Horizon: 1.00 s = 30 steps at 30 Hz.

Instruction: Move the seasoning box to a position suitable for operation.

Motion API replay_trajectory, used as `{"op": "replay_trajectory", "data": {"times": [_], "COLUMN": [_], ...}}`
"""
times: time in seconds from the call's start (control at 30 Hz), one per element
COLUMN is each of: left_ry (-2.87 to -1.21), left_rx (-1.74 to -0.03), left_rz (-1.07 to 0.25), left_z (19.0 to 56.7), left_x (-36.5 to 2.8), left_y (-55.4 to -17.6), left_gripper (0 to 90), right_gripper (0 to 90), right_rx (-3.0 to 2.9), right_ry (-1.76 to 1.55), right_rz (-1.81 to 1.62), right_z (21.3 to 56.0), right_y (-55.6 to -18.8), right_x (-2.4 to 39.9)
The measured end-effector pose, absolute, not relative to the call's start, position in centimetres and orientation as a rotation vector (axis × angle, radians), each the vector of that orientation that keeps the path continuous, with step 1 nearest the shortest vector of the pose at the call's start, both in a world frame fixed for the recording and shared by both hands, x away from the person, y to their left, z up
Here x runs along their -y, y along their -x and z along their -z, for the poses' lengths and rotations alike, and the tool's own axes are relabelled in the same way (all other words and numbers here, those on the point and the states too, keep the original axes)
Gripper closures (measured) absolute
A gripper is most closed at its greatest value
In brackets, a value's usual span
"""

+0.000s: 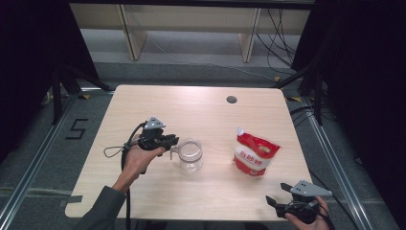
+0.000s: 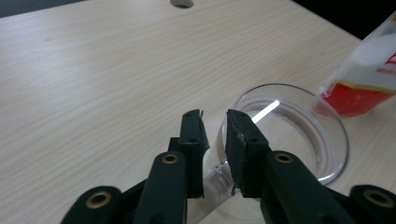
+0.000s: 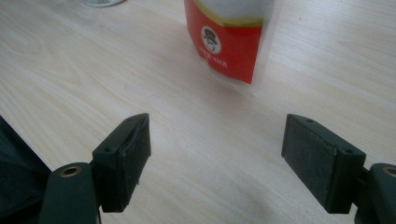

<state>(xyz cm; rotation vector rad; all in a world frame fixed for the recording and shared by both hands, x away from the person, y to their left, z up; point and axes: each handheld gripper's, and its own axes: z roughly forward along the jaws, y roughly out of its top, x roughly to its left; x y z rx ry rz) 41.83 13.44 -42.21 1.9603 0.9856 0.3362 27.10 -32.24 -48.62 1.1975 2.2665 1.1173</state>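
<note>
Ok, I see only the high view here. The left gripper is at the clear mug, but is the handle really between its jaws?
Observer: Yes. In the left gripper view the handle lies between the jaws of the left gripper. They stand narrowly apart, and I cannot tell whether the pads press on it.
Operator: Is anything inside the mug?
Observer: No, the mug looks empty. Its clear bottom shows.
Operator: And the right gripper?
Observer: The right gripper has its jaws wide open with nothing between them, and it faces the red and white pouch.
</note>
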Motion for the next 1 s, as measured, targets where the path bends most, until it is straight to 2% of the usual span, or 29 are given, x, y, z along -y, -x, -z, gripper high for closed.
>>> {"op": "replay_trajectory", "data": {"times": [0.03,0.1,0.13,0.17,0.37,0.67,0.77,1.0], "left_ry": [-1.904,-1.895,-1.886,-1.881,-1.907,-2.027,-1.998,-2.016], "left_rx": [-0.969,-0.957,-0.924,-0.902,-0.854,-0.845,-0.870,-0.851], "left_rz": [-0.320,-0.314,-0.301,-0.314,-0.358,-0.410,-0.432,-0.442], "left_z": [42.2,42.2,42.1,42.3,43.9,47.1,47.4,48.0], "left_x": [-13.8,-14.0,-14.4,-14.7,-16.2,-15.9,-15.6,-15.0], "left_y": [-41.3,-41.1,-40.4,-40.1,-38.8,-38.9,-39.2,-39.8], "left_gripper": [73.0,71.3,66.6,65.6,57.4,56.2,54.1,57.5], "right_gripper": [24.6,24.6,24.7,24.7,24.7,24.8,24.8,24.8], "right_rx": [-2.260,-2.261,-2.266,-2.277,-2.275,-2.295,-2.300,-2.293], "right_ry": [-1.238,-1.216,-1.172,-1.194,-1.195,-1.175,-1.147,-1.168], "right_rz": [-1.119,-1.130,-1.117,-1.119,-1.116,-1.109,-1.099,-1.124], "right_z": [48.5,48.5,48.7,48.6,48.7,48.6,48.7,48.7], "right_y": [-26.9,-26.9,-27.1,-27.1,-27.0,-26.9,-27.0,-27.0], "right_x": [32.0,32.0,32.2,32.1,31.9,31.7,31.8,31.8]}}
